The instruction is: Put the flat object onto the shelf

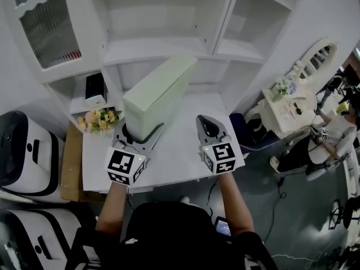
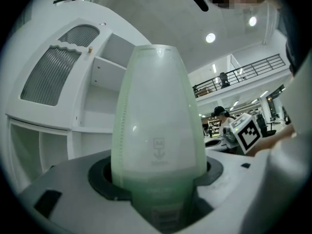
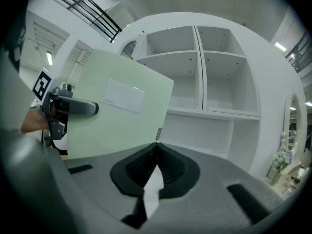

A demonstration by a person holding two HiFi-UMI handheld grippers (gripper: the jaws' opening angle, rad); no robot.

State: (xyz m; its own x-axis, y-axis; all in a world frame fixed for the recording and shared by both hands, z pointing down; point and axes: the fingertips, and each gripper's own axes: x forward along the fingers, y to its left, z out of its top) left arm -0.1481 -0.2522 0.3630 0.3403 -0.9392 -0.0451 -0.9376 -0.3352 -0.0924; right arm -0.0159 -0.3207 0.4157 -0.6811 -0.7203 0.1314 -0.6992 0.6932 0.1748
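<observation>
A white tabletop stands against a tall white shelf unit in a bright room with a grey floor. A small bunch of yellow and pink flowers lies at the tabletop's far left corner, and a white vanity with an oval mirror stands beyond its right edge. The left gripper pinches the near end of the pale green flat box, which stands on its long edge near the tabletop's back edge, in front of the shelves. The right gripper, jaws pressed together and empty, is just beside it

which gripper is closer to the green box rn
Left. The left gripper is clamped on the near end of the green box. The right gripper is shut and empty, off to the box's right, not touching it.
</observation>
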